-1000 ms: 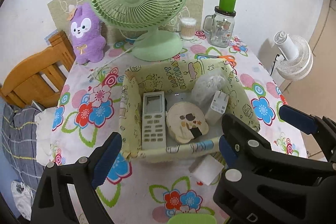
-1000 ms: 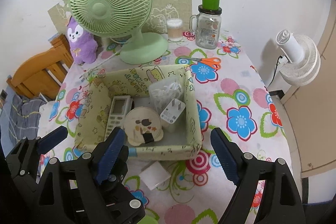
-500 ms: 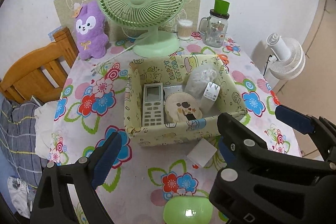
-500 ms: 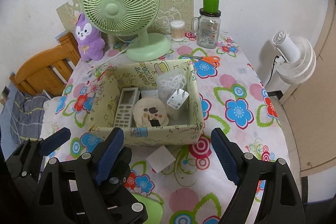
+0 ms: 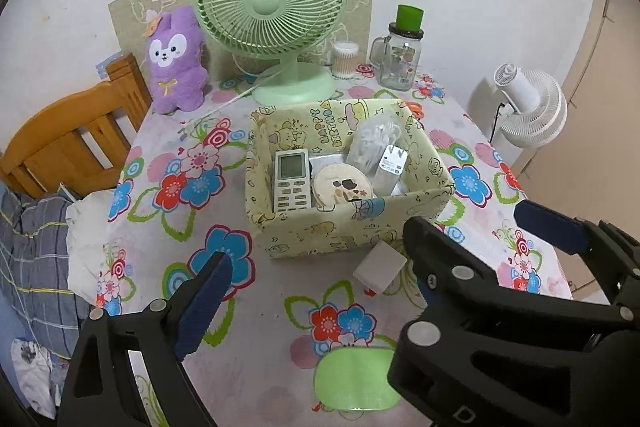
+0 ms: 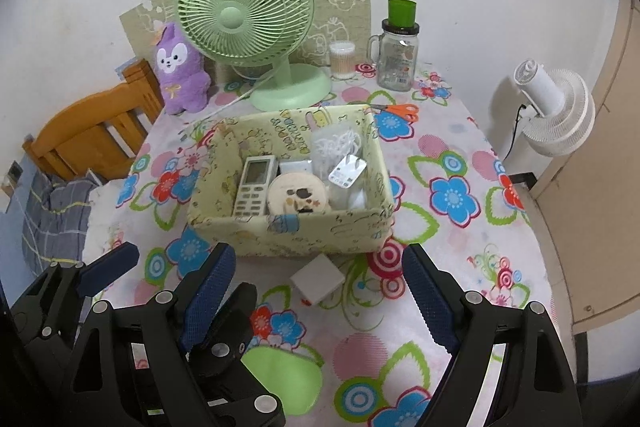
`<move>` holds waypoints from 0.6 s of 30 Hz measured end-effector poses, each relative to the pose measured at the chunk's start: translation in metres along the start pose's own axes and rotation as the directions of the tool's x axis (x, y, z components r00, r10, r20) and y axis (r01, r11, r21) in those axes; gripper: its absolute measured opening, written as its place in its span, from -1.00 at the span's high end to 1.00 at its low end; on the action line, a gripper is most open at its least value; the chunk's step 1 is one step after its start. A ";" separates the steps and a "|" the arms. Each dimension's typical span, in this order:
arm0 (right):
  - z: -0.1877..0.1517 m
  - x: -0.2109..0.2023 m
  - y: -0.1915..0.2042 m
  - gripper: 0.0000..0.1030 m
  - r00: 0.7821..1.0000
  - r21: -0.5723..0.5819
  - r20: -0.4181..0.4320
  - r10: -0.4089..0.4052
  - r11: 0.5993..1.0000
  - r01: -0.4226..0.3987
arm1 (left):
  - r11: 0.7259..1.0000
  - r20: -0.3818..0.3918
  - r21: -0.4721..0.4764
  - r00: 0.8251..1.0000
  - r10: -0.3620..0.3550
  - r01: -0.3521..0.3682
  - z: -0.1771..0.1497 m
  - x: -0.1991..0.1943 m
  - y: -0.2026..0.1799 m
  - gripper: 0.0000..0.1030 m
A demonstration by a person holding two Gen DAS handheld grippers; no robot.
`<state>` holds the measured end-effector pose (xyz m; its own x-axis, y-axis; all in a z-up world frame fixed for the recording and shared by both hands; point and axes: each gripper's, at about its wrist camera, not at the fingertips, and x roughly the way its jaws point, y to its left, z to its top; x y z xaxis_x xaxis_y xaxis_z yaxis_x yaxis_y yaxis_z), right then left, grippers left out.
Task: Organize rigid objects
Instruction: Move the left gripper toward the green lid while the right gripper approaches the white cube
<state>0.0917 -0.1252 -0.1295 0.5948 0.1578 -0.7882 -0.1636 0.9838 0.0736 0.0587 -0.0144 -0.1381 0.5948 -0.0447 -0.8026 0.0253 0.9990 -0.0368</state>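
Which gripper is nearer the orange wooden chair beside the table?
Left. The left gripper hovers over the table's near edge on the side of the chair. The right gripper is beside it, farther away, towards the white pedestal fan.

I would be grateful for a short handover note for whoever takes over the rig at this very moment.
Left gripper: open, empty, above the table.
Right gripper: open, empty, beside it.
In the storage box: remote, round tin, charger, bagged cable.
Not yet boxed: white cube just in front of the box, green case at the near edge. The scissors lie behind the box; whether they belong is unclear.
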 end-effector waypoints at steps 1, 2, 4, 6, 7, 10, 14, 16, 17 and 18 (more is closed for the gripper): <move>-0.003 -0.001 0.000 -0.70 1.000 0.000 0.004 -0.001 1.000 0.001 | 1.000 -0.002 0.005 1.000 -0.007 0.007 -0.002 -0.001 0.000 -0.84; -0.005 -0.002 0.001 -0.70 1.000 -0.001 0.005 0.002 1.000 -0.002 | 1.000 -0.004 0.007 1.000 -0.010 0.010 -0.003 -0.001 -0.001 -0.85; -0.011 -0.003 0.001 -0.70 1.000 0.004 0.004 0.006 1.000 -0.006 | 1.000 -0.009 0.015 1.000 -0.017 0.017 -0.008 -0.002 -0.002 -0.85; -0.018 -0.004 0.000 -0.70 1.000 0.009 0.002 0.005 1.000 -0.005 | 0.999 -0.016 0.024 1.000 -0.023 0.023 -0.014 -0.002 -0.004 -0.85; -0.022 -0.004 -0.001 -0.70 1.000 0.012 0.000 0.004 1.000 -0.004 | 0.999 -0.019 0.027 1.000 -0.024 0.025 -0.016 -0.002 -0.005 -0.85; -0.032 -0.001 -0.005 -0.70 1.000 0.014 -0.004 0.002 1.000 -0.001 | 0.999 -0.030 0.039 0.999 -0.022 0.023 -0.026 0.002 -0.010 -0.85; -0.045 0.005 -0.011 -0.70 1.000 -0.006 -0.008 0.004 1.000 -0.004 | 0.999 -0.045 0.035 0.999 -0.018 0.020 -0.040 0.009 -0.015 -0.85; -0.051 0.007 -0.012 -0.70 1.000 -0.028 -0.006 0.004 1.000 -0.004 | 0.999 -0.051 0.023 0.998 -0.021 0.023 -0.049 0.013 -0.017 -0.85; -0.055 0.008 -0.013 -0.70 1.000 -0.040 0.001 0.006 0.999 -0.006 | 1.000 -0.049 0.018 0.999 -0.024 0.025 -0.051 0.014 -0.018 -0.85; -0.058 0.008 -0.014 -0.70 1.000 -0.050 0.008 0.005 0.999 -0.005 | 1.000 -0.045 0.011 0.999 -0.029 0.029 -0.056 0.016 -0.019 -0.85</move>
<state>0.0531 -0.1425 -0.1724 0.6004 0.1636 -0.7828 -0.2053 0.9776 0.0468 0.0227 -0.0346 -0.1840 0.5571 -0.0736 -0.8272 0.0516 0.9972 -0.0539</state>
